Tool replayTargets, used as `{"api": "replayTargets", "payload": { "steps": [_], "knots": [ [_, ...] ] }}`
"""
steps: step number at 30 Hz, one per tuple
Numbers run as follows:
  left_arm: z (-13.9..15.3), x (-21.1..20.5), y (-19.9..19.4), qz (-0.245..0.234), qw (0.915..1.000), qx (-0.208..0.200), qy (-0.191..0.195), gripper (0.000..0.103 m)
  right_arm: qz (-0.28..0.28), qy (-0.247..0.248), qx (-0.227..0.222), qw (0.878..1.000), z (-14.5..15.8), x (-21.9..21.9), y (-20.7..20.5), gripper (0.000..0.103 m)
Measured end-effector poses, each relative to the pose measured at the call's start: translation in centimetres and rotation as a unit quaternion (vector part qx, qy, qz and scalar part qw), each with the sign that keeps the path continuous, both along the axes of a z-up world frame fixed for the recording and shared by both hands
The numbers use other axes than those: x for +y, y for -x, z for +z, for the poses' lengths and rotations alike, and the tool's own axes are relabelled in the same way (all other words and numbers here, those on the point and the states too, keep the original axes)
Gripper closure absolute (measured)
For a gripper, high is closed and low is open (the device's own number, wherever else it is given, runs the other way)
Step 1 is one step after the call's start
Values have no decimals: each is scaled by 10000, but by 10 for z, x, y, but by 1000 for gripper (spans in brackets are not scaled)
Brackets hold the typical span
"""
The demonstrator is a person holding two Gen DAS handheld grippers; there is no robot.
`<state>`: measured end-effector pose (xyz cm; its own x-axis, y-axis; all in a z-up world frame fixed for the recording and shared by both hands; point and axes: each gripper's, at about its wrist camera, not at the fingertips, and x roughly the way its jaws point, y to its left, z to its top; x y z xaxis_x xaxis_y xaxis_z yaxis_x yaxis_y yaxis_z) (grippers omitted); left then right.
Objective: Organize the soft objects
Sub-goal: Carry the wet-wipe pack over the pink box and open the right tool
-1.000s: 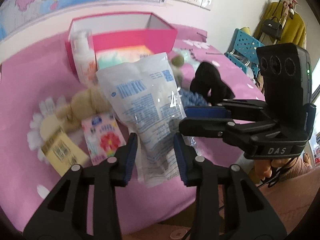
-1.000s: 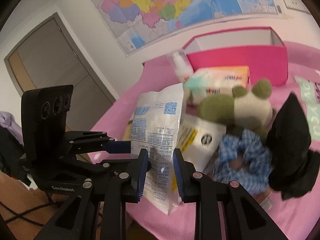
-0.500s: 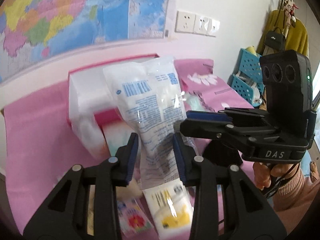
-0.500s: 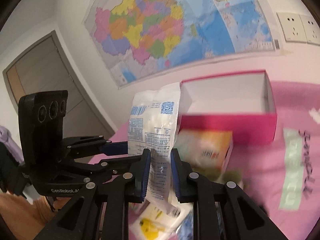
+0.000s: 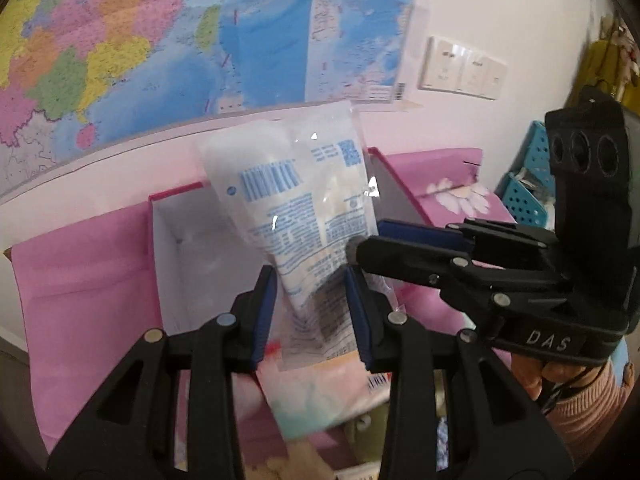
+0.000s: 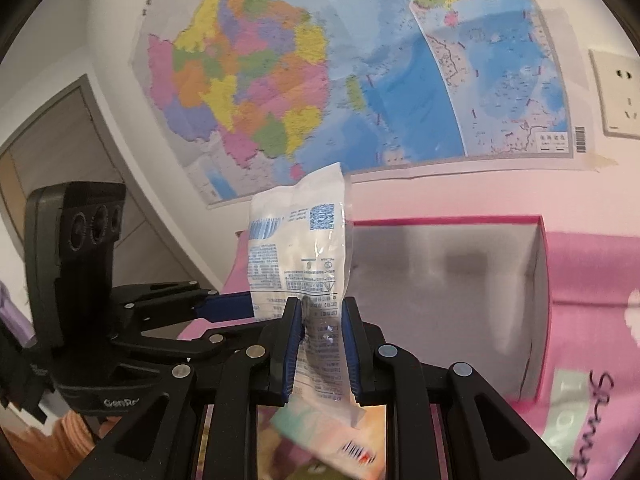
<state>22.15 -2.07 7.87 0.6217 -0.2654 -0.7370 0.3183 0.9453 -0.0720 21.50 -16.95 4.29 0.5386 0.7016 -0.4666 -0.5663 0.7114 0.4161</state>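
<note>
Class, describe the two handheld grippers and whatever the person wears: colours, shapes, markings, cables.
Both are black, angular plastic, with blue pads and silver rivets. The right gripper reads "DAS"; the left gripper reads "GenRo...", partly hidden. Each carries a block with three round lenses. A ribbed pink sleeve and a thin black cable show.

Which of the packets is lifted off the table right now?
The clear white packet with blue print, pinched by both tools; the pastel packet lies below it.
</note>
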Motion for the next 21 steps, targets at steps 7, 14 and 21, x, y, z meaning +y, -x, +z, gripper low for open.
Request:
{"api": "replayTargets", "payload": {
  "steps": [7, 14, 21],
  "knots": [
    [-15, -1, -45, 198, 9992, 324, -116, 65, -139, 71, 222, 9996, -13, 2, -52, 83],
    [-35, 4, -62, 521, 9966, 563, -283, 65, -307, 351, 650, 9968, -33, 0, -81, 78],
    [-28, 22, -44, 666, 9973, 308, -98, 64, -722, 905, 274, 9929, -29, -20, -61, 62]
  ]
}}
